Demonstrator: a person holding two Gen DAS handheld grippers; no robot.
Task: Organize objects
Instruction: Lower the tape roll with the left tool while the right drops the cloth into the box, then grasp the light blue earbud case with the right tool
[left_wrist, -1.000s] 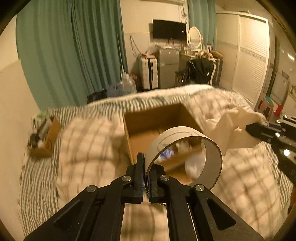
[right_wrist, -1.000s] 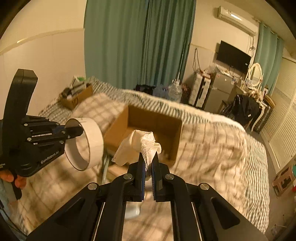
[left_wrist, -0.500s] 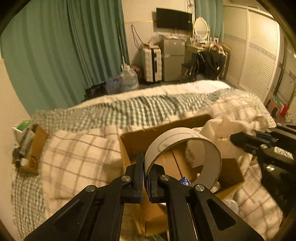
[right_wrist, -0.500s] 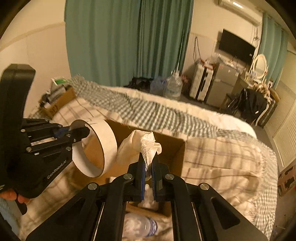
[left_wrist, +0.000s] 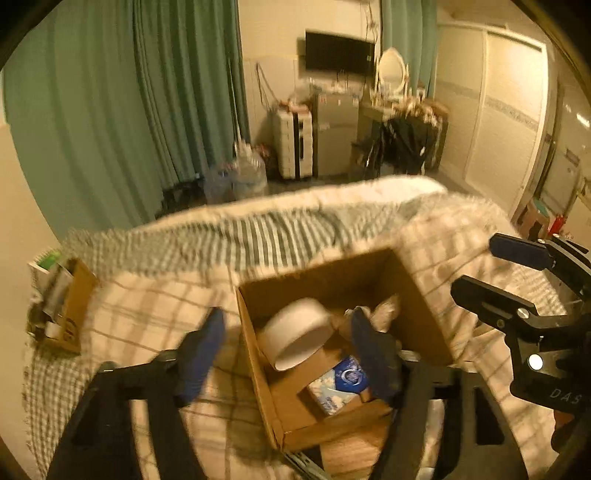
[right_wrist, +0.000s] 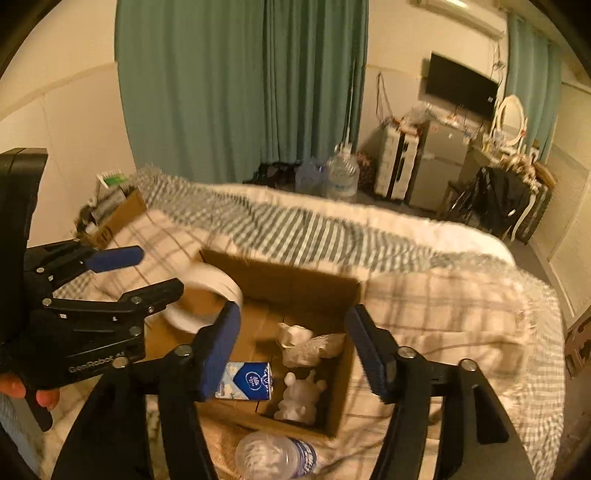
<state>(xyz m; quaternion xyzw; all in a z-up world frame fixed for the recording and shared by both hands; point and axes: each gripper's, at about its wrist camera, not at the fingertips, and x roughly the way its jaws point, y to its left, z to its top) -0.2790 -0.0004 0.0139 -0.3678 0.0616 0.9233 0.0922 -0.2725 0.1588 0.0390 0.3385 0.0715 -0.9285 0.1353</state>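
Lying in cardboard box (left_wrist: 424, 306), tape roll (left_wrist: 297, 332), cloth (right_wrist: 314, 347), both tools (left_wrist: 286, 350) (right_wrist: 291, 350) spread empty above.

This is a lived-in bedroom in a home. A bed (right_wrist: 424, 258) with a checked blanket and a striped cover fills the middle of both views. Behind it, across the upper left, hang long green curtains (right_wrist: 240, 85). On the far wall at upper right a flat television (right_wrist: 461, 86) is mounted above a small grey fridge (right_wrist: 437, 166), with a white suitcase (left_wrist: 293, 144) beside it and an oval vanity mirror (left_wrist: 391, 70) nearby. White wardrobe doors (left_wrist: 506, 110) line the right edge of the left wrist view.
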